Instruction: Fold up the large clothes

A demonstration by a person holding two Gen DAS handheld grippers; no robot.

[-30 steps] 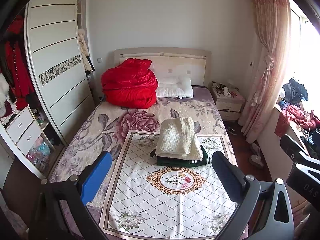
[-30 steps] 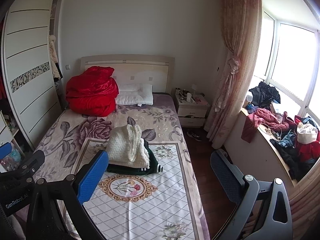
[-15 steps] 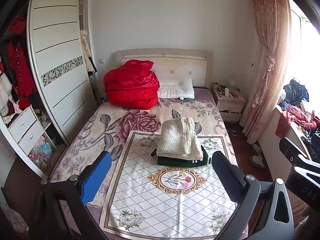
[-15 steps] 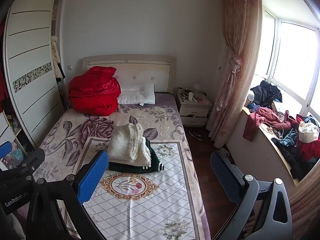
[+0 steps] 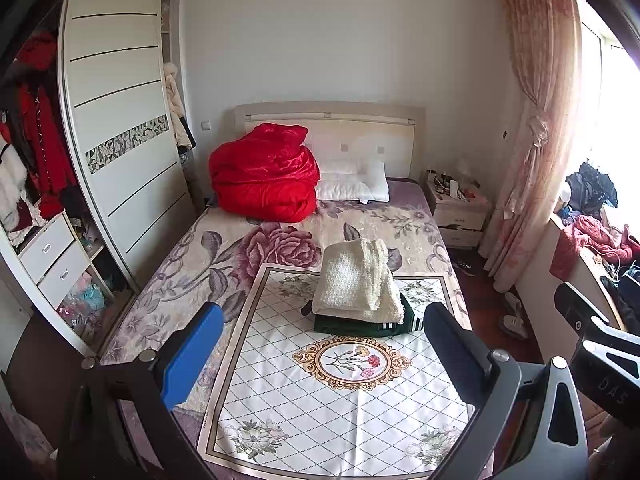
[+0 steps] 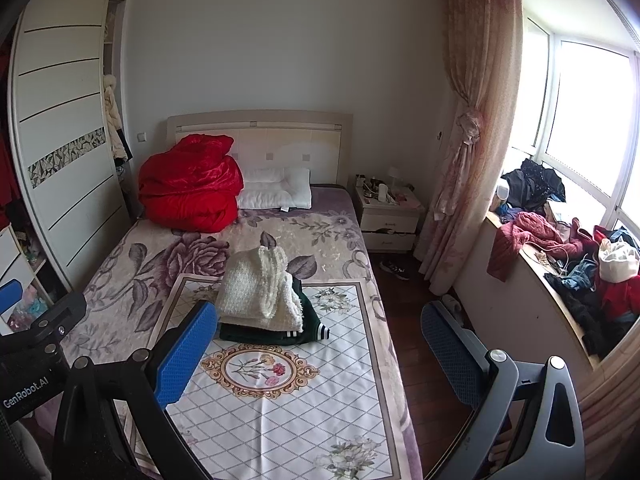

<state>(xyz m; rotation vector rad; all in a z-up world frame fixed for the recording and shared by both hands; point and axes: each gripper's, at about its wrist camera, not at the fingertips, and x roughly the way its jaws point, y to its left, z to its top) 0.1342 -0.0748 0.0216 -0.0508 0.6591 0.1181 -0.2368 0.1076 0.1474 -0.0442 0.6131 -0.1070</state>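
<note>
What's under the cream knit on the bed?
A folded dark green garment with white-striped cuff lies under the cream knit. Whether anything lies between or below them is covered.

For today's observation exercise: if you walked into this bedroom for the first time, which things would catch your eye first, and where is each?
The bulky red quilt heaped at the head of the bed, beside the white pillow, stands out most. Next comes the cream knitted garment folded on top of a dark green one on the patterned cloth mid-bed. By the window, a jumble of clothes covers the sill.
</note>
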